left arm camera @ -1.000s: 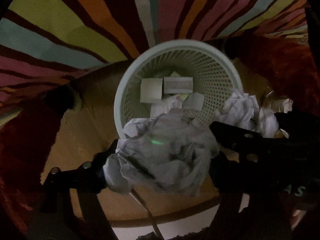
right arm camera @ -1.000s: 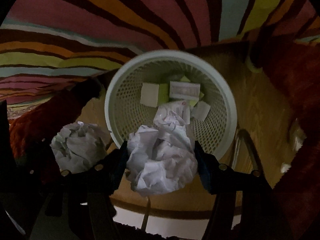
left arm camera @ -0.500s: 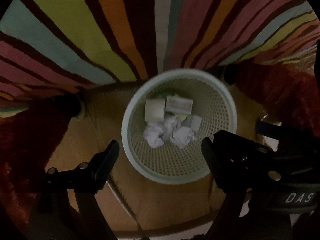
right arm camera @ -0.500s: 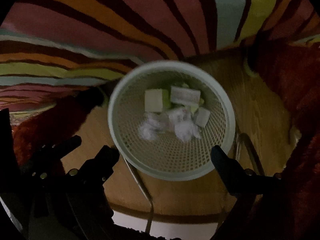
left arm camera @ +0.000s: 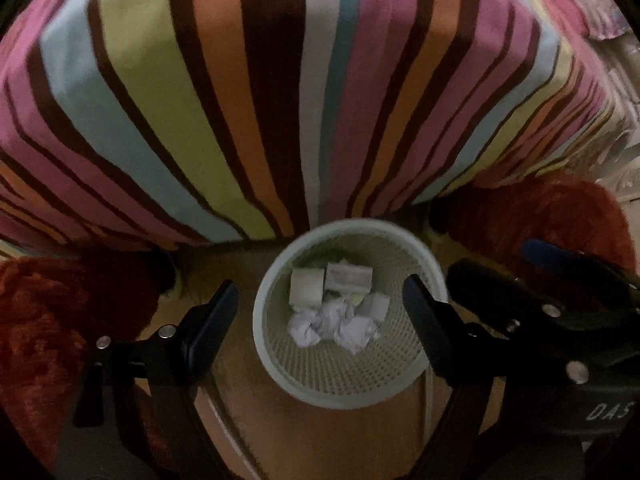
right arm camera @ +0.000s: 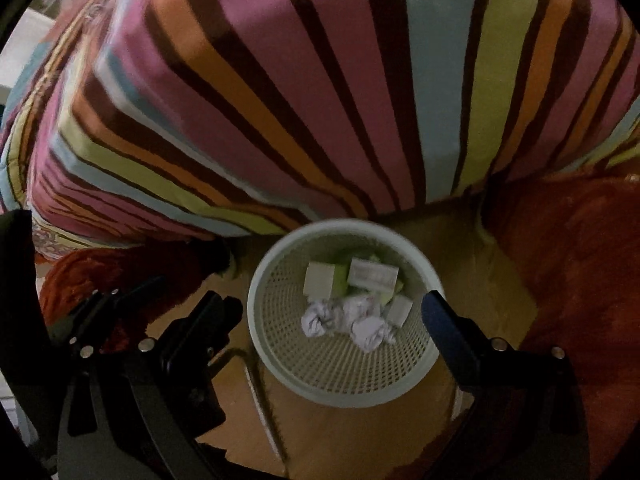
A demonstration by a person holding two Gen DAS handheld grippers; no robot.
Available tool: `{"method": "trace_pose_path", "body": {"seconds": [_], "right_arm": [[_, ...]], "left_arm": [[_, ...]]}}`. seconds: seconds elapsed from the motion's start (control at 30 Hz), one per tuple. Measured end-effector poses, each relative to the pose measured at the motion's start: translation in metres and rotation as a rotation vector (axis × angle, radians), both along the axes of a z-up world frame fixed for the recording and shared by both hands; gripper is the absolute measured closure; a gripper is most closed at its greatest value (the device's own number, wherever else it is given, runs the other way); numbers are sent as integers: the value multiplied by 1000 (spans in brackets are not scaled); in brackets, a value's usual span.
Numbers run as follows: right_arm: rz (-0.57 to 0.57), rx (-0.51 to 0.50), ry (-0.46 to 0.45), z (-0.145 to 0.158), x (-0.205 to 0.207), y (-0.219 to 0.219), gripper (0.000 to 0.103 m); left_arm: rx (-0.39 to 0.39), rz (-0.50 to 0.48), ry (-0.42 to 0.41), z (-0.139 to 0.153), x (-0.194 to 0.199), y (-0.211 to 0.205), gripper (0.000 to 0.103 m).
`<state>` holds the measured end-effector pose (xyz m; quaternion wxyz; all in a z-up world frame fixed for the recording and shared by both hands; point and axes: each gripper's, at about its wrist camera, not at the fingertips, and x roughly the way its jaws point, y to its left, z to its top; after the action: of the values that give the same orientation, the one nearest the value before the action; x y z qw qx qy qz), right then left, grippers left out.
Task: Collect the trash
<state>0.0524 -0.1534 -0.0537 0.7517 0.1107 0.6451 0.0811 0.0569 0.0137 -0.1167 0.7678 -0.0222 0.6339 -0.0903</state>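
Observation:
A pale perforated waste basket [left arm camera: 340,394] [right arm camera: 340,394] stands on the wooden floor below both grippers. Inside lie crumpled white paper balls [left arm camera: 332,324] [right arm camera: 348,322] and small white and green cartons [left arm camera: 306,290] [right arm camera: 320,280]. My left gripper [left arm camera: 320,312] hangs open high above the basket, nothing between its fingers. My right gripper [right arm camera: 332,320] is also open and empty above the basket. In the left wrist view the right gripper's fingers [left arm camera: 540,304] show at the right; in the right wrist view the left gripper's fingers [right arm camera: 120,312] show at the left.
A bed with a striped cover [left arm camera: 280,100] [right arm camera: 320,100] fills the upper half, right behind the basket. Red shaggy rugs [left arm camera: 48,320] [right arm camera: 568,280] lie on the floor to either side. A thin cable [right arm camera: 260,400] runs across the floor near the basket.
Both grippers held crumpled paper over the basket, then opened and dropped it in. Both have since risen, so the basket looks smaller and more of the bed shows.

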Motion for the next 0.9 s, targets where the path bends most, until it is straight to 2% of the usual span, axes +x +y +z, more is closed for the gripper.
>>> {"method": "trace_pose_path", "body": {"seconds": [0.17, 0.33, 0.57, 0.83, 0.9], "right_arm": [[-30, -17, -165, 24, -7, -7, 8], [-47, -28, -261, 43, -12, -12, 8], [-54, -15, -292, 63, -1, -22, 8], [-61, -13, -336, 61, -9, -21, 8], [-59, -13, -338, 63, -8, -20, 8]], "left_arm": [[8, 30, -113, 23, -2, 7, 21], [30, 66, -205, 44, -4, 16, 21], [45, 61, -304, 67, -11, 18, 21], [30, 67, -365, 77, -16, 21, 21], [46, 66, -381, 79, -16, 21, 21]]}}
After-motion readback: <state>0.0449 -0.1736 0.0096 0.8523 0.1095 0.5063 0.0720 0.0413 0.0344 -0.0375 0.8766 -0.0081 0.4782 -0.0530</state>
